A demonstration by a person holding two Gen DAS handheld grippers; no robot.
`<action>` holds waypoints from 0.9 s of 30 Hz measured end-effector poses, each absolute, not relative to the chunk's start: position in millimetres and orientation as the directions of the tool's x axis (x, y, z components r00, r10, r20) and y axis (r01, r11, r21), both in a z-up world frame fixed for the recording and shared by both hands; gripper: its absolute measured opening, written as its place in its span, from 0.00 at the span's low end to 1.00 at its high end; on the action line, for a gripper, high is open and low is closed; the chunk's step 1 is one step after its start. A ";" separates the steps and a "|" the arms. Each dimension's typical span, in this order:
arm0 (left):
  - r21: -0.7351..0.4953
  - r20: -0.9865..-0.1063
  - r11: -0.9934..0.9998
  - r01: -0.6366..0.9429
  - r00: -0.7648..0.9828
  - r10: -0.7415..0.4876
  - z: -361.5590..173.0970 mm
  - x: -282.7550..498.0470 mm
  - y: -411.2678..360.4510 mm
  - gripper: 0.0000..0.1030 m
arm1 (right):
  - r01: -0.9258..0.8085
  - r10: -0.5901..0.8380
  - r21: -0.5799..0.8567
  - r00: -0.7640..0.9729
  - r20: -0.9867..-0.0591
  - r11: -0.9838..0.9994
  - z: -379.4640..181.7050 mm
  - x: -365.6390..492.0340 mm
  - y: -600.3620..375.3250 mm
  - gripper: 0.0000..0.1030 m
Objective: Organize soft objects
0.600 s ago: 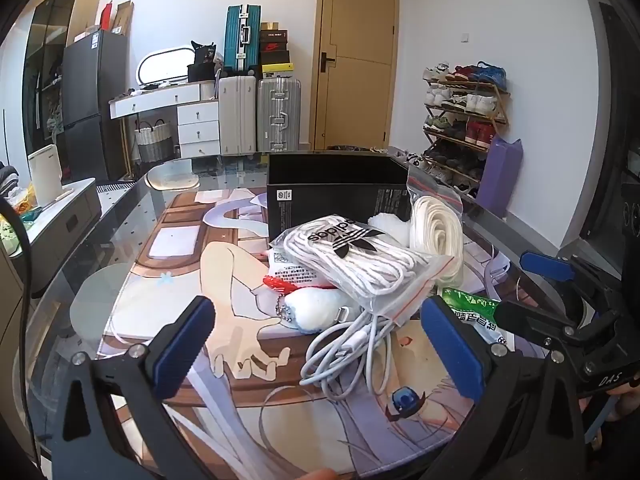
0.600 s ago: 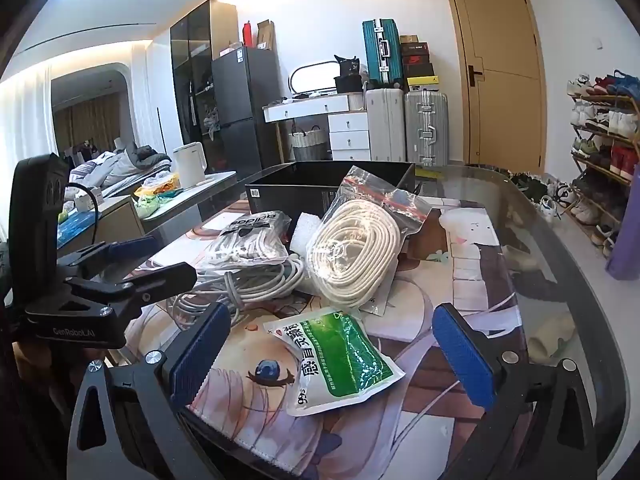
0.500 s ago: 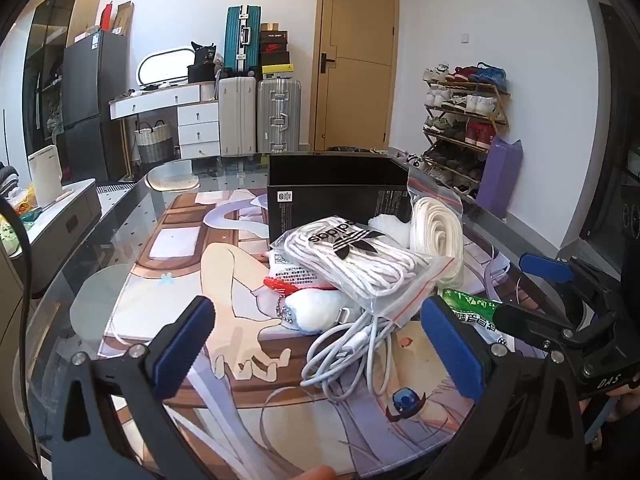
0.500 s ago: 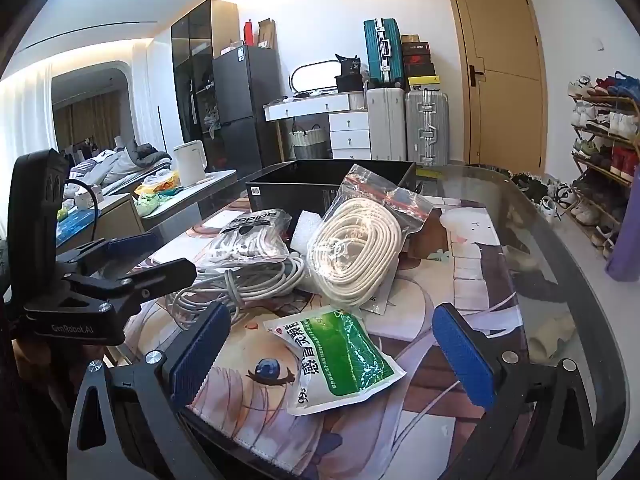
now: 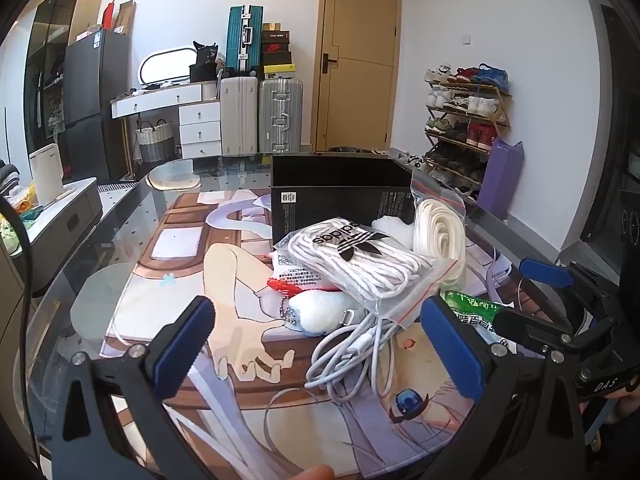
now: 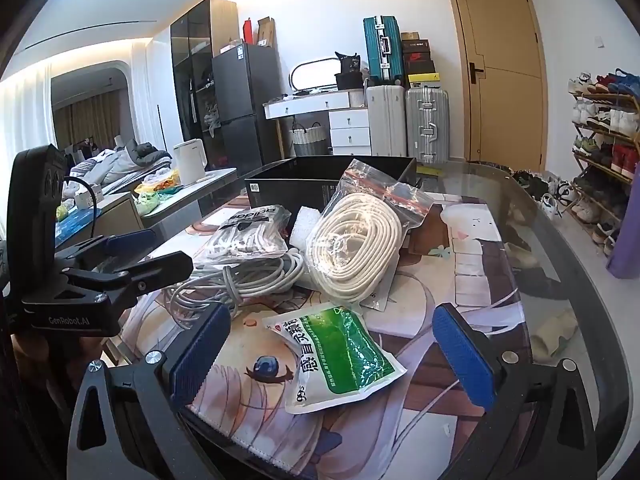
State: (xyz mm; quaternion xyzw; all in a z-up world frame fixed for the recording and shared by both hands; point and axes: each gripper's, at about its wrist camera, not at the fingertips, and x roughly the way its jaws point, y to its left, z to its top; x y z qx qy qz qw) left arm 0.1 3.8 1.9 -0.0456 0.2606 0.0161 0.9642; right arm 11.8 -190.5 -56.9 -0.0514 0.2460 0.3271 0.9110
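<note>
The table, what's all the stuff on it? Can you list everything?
black box: one, black, open, far side of the pile
bag of cord: one, cream coil in clear bag, leaning by the box
bag of laces: one, white, clear bag, on top of the pile
loose cable: one bundle, pale grey, front of the pile
green packet: one, green and white, flat on the mat
picture mat: one, cartoon print, under everything
left gripper: blue pads, open
right gripper: blue pads, open
</note>
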 end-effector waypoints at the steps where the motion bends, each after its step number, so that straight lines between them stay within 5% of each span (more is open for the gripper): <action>1: -0.081 -0.500 0.995 -0.053 0.866 0.006 1.6 0.1 4.5 1.00 | -0.621 0.570 0.067 0.665 -0.482 0.781 -56.9 11.6 -190.5 0.99; 27: -0.087 -0.492 0.995 -0.055 0.871 0.005 3.4 -2.3 5.6 1.00 | -0.625 0.569 0.058 0.664 -0.485 0.778 -57.6 10.0 -189.4 0.99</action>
